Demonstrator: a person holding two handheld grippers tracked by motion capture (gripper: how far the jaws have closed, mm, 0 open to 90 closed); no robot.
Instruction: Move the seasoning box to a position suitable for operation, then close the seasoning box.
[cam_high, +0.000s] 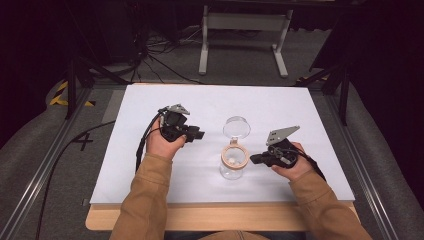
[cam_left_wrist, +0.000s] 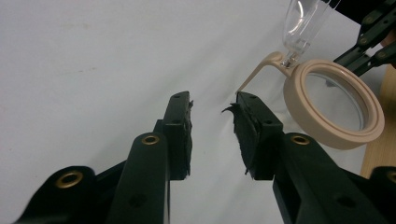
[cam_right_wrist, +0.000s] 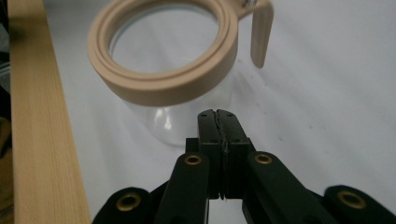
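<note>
Here, line by line:
Jar: a clear glass jar (cam_high: 234, 165) with a beige collar ring (cam_high: 235, 156) stands upright on the white tabletop (cam_high: 150, 175), between the two grippers and nearer the person's edge.
Lid: the clear hinged lid (cam_high: 236, 127) is swung open, standing up behind the ring on the far side.
Left gripper: the left gripper (cam_high: 196, 135) is held left of the jar, jaws pointing toward it, apart from it.
Left fingers: parted, nothing between the pads (cam_left_wrist: 180, 133); in the left gripper view the ring (cam_left_wrist: 334, 105) lies off to the right of the jaw tips, its beige tab (cam_left_wrist: 256, 72) just beyond the right-hand pad, not touching.
Right gripper: the right gripper (cam_high: 255, 159) is held at the jar's right side, its tip close to the ring.
Right fingers: pressed together, gripping nothing; in the right gripper view the tips (cam_right_wrist: 217, 116) sit just below the ring (cam_right_wrist: 168, 60), against the glass wall (cam_right_wrist: 163, 121) or a hair short of it; contact cannot be told.
Table edge: a wooden edge strip (cam_right_wrist: 37, 140) runs beside the jar.
</note>
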